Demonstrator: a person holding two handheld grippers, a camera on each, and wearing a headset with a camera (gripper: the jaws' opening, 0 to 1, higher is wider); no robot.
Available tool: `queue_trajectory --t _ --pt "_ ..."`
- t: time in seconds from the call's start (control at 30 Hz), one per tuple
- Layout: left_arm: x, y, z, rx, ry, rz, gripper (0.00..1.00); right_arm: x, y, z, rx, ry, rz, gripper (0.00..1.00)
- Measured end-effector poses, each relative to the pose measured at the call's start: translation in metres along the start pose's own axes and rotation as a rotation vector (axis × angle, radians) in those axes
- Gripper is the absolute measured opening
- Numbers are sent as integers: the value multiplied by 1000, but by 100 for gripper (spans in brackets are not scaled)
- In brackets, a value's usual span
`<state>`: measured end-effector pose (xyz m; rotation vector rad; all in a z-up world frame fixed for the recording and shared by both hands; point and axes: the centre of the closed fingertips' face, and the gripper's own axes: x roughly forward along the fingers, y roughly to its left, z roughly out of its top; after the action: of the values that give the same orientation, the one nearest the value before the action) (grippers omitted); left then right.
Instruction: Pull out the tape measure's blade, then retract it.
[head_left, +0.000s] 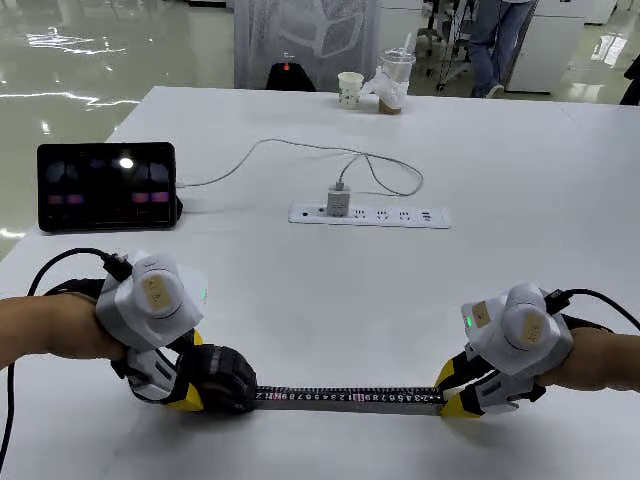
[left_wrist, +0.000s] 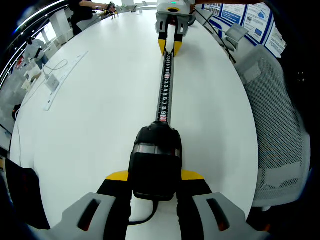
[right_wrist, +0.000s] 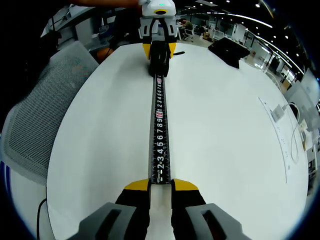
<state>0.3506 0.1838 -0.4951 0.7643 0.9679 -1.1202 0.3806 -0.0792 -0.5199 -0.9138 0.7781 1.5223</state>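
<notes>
A black tape measure case (head_left: 218, 378) rests on the white table near its front edge, and my left gripper (head_left: 186, 385) is shut on it. In the left gripper view the case (left_wrist: 155, 161) sits between the yellow-tipped fingers (left_wrist: 118, 176). Its dark numbered blade (head_left: 348, 397) runs flat along the table to the right. My right gripper (head_left: 447, 389) is shut on the blade's end. The right gripper view has the blade (right_wrist: 159, 135) leading from my fingertips (right_wrist: 136, 185) to the distant case (right_wrist: 159, 57). The left gripper view has the blade (left_wrist: 165, 87) reaching the right gripper (left_wrist: 169, 46).
A white power strip (head_left: 369, 214) with a plugged charger (head_left: 339, 200) and grey cable lies mid-table. A dark tablet (head_left: 107, 185) stands at the left. A paper cup (head_left: 350, 89) and a plastic cup (head_left: 393, 80) sit at the far edge. A mesh chair (left_wrist: 277, 125) stands beside the table.
</notes>
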Motion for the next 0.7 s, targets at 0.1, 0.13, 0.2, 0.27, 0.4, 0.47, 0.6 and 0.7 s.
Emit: queue_trajectory --t 0.1,0.13,0.2,0.27,0.4,0.47,0.6,0.7 --pt "0 0 0 1 1 3 29 -1 -1 1 0 -4 -13 14" --pt "-1 0 0 4 0 5 29 -1 -1 2 4 -7 -17 14" --pt "-1 0 0 2 2 9 29 -2 0 4 4 -13 -19 15" --pt "-3 1 -1 1 5 15 30 -2 0 3 -1 -7 -23 16" --pt "-7 1 -4 -17 2 24 34 -3 0 4 3 -10 -34 20" --pt "-9 1 -6 -22 5 28 35 -4 0 4 4 -8 -38 22" --pt "-12 -1 -8 -36 6 36 38 -8 1 5 10 -12 -53 26" --pt "-14 -4 -8 -50 -2 38 41 -11 3 6 22 -18 -66 30"
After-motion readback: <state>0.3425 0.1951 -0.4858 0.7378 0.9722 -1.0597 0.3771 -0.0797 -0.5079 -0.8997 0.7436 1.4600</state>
